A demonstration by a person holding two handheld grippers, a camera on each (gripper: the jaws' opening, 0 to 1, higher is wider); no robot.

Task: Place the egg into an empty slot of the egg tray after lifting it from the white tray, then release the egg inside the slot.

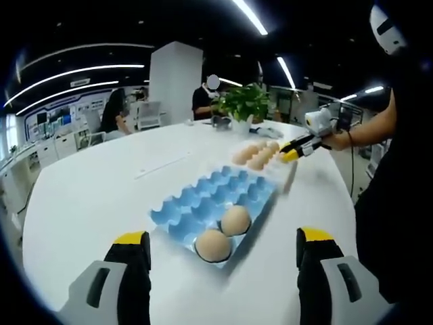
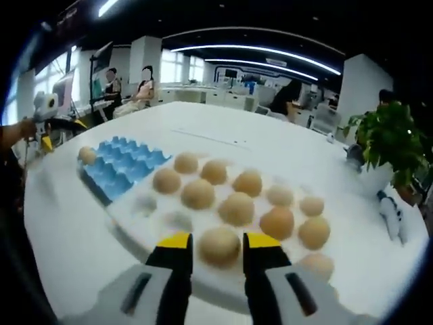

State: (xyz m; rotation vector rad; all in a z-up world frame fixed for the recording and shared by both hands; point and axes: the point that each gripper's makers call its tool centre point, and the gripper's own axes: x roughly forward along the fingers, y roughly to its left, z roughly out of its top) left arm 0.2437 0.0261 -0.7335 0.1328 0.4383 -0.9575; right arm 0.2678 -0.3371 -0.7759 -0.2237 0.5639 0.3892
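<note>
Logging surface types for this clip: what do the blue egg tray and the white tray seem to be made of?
Blue egg tray: likely moulded pulp or thin plastic; matte, with soft-edged cups and little glare. White tray: probably smooth plastic; its rim and empty dimples look faintly glossy. Blur leaves both open.

Two eggs (image 1: 223, 233) sit in the blue egg tray (image 1: 203, 203); about eleven eggs (image 2: 237, 208) lie on the white tray (image 2: 145, 230); one potted plant (image 2: 385, 145) stands on the table

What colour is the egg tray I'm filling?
Blue egg tray; clearest in the left gripper view, with two eggs already in it.
</note>
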